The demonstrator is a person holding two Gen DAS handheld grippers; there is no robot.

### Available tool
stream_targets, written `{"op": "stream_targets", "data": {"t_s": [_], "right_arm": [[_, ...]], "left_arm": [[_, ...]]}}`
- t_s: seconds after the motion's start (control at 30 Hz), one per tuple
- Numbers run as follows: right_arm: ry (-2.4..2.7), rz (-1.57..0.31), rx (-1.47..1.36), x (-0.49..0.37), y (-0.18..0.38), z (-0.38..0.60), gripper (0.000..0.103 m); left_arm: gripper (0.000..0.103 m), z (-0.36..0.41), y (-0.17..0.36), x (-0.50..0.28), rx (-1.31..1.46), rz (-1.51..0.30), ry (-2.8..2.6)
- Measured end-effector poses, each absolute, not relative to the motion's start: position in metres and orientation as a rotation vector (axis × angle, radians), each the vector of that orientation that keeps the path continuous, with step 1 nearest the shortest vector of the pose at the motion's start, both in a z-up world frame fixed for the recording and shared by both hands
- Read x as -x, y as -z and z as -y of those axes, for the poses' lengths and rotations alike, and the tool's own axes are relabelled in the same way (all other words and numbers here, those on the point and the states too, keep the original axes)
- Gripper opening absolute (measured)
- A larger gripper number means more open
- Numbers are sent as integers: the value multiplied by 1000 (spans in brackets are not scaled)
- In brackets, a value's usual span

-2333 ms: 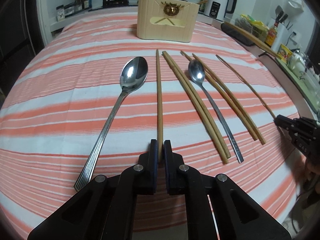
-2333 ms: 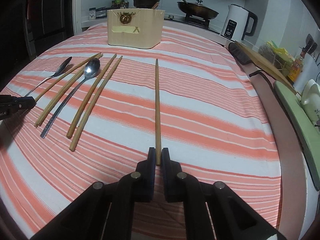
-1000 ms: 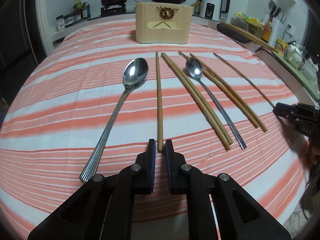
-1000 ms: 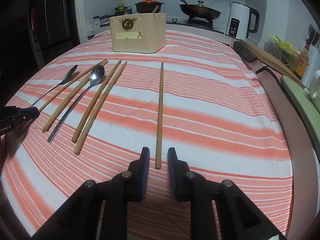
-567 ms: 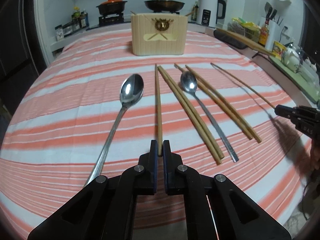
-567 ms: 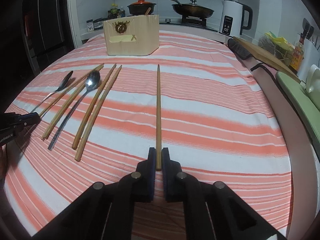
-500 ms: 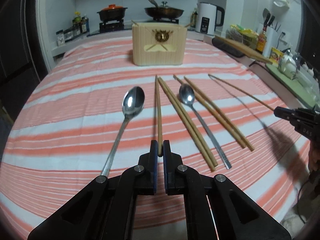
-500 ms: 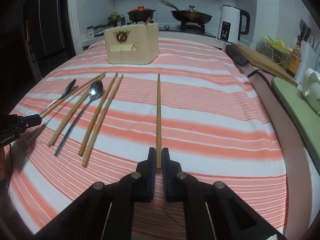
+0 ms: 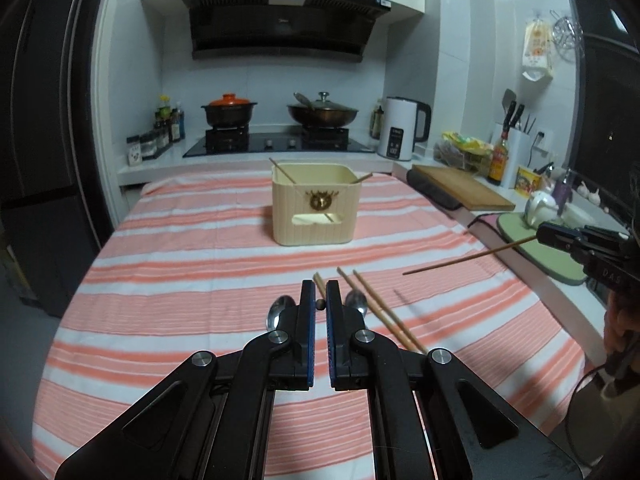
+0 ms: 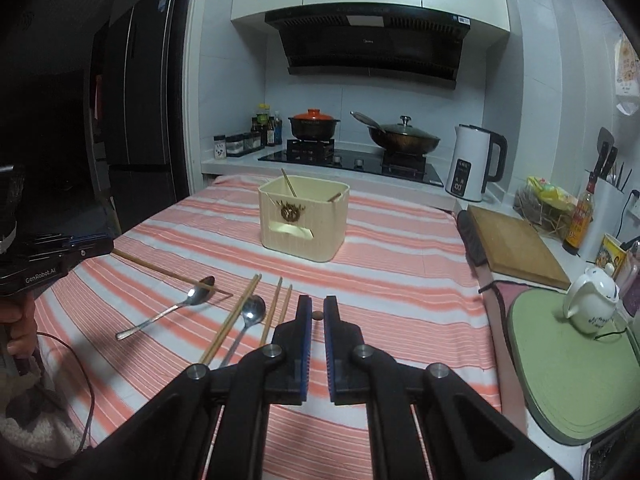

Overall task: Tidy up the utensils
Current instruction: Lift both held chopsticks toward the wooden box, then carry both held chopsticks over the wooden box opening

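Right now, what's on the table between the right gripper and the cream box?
In the right wrist view, only bare striped tablecloth lies between the right gripper and the cream box. The loose chopsticks and spoons sit off to the left.

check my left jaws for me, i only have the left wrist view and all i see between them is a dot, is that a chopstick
observer: Yes. From the right wrist view, the left gripper is shut on a chopstick that sticks out in the air, tip above a spoon's bowl.
operator: what does that spoon look like, my jaws block most of it
observer: The spoon lies whole on the striped cloth, with its handle running toward the near left edge.
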State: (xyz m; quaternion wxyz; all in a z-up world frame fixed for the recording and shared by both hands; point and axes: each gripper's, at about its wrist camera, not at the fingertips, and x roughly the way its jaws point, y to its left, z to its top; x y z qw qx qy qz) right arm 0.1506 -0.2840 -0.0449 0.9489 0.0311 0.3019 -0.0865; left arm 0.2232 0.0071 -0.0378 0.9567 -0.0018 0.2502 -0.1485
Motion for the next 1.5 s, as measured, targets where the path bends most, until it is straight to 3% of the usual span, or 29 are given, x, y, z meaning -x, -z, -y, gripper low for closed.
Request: {"op": "stream_targets", "data": {"t_s": [0.7, 1.0, 1.27, 1.5], "right_arm": [[69, -615, -109, -169, 5, 281, 6], [57, -525, -47, -202, -25, 276, 6], [93, -427, -20, -261, -57, 290, 6], [128, -424, -39, -334, -46, 317, 6]], "left_arm": [[2, -14, -11, -238, 102, -441, 348], [2, -8, -58, -263, 76, -353, 365], [2, -2, -105, -325, 67, -266, 318], [2, 4, -99, -413, 97, -302, 251]]}}
